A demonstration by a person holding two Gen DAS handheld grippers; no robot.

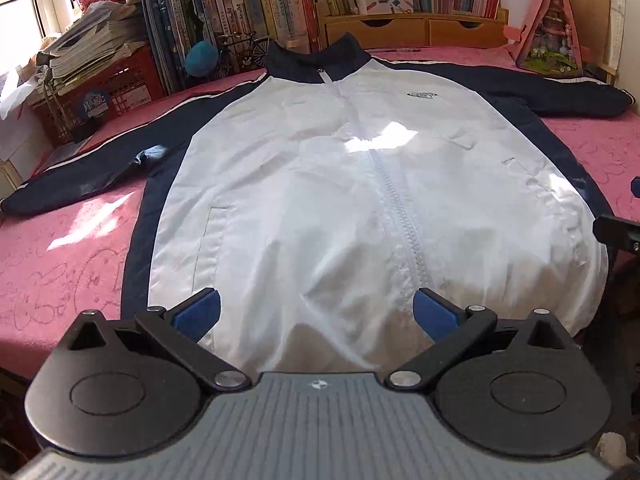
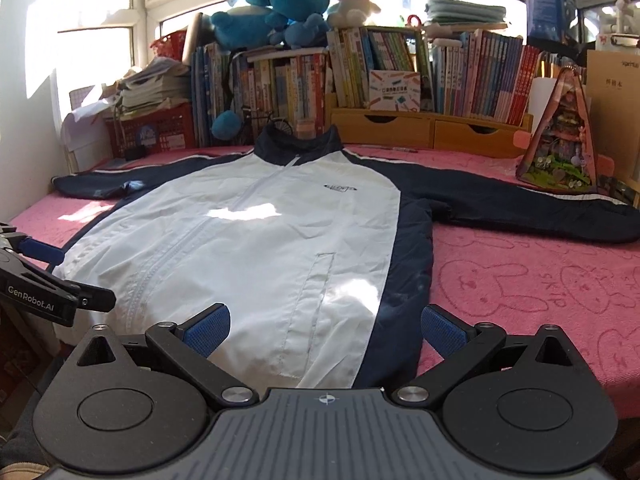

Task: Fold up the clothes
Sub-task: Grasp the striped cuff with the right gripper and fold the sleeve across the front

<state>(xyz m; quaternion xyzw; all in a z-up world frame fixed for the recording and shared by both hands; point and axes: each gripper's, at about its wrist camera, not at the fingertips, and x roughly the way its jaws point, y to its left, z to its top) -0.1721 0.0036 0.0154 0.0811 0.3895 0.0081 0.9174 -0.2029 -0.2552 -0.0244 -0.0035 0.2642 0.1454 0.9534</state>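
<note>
Zip-up jacket [image 1: 340, 200] [image 2: 248, 248]: white front panel, navy collar, navy sleeves and side panels, thin white stripe along sleeves. Lies flat, front up, zipper closed, small dark logo on chest. Sleeves spread straight out toward left and right edges of pink bedspread [image 1: 60, 264] [image 2: 540, 288]. Hem at near edge, collar toward far edge. Fabric lightly wrinkled, unfolded.

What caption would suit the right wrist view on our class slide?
Open right gripper poised at the hem of a zipped white-and-navy jacket spread flat on a pink blanket, bookshelf behind.
</note>
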